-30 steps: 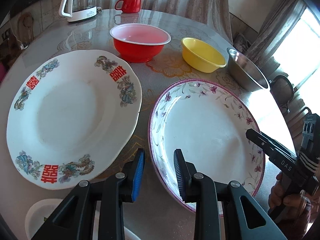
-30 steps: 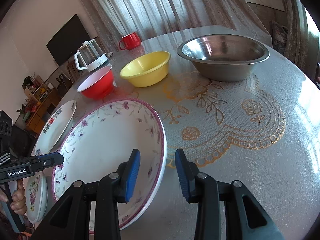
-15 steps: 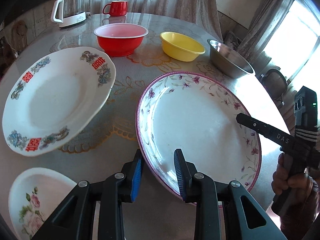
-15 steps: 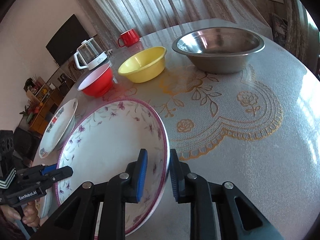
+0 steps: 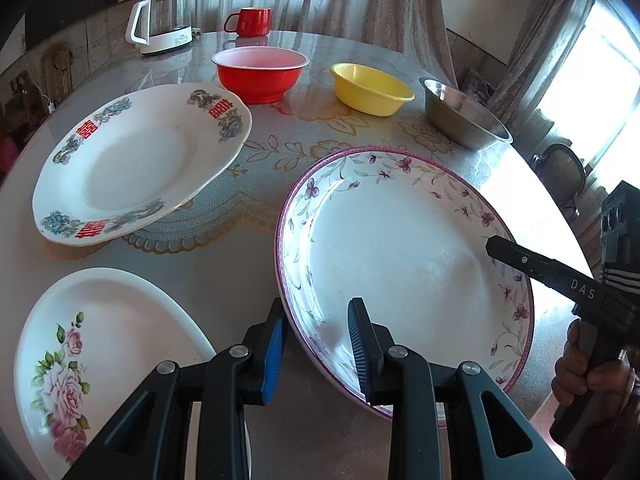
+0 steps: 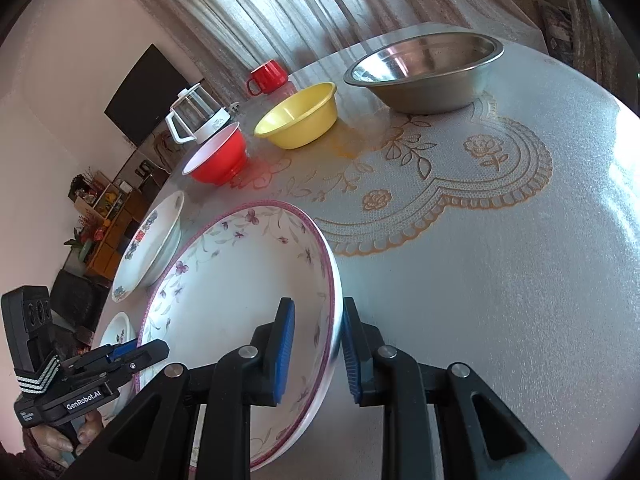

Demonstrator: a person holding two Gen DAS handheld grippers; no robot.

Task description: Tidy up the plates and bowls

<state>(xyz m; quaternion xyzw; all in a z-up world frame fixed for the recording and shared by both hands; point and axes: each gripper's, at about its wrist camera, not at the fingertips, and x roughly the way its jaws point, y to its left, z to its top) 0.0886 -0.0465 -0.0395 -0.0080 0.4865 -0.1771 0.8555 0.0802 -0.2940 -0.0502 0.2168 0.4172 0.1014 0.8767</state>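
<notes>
A large plate with a purple flowered rim (image 5: 404,256) is held by both grippers and tilted off the table; it also shows in the right wrist view (image 6: 240,288). My left gripper (image 5: 316,348) is shut on its near left rim. My right gripper (image 6: 314,344) is shut on its right rim. A white plate with red characters (image 5: 136,160) lies at the left. A rose-patterned plate (image 5: 92,344) lies at the near left. Red (image 5: 260,72), yellow (image 5: 370,88) and steel (image 5: 460,120) bowls stand in a row at the back.
A glass kettle (image 5: 164,20) and a red mug (image 5: 250,22) stand at the table's far edge. A gold-patterned table mat (image 6: 460,176) covers the middle. Chairs (image 5: 560,168) stand beyond the right edge.
Both grippers closed on the purple-rimmed plate's rim and lifted it. The left view drew back, bringing the rose plate into sight.
</notes>
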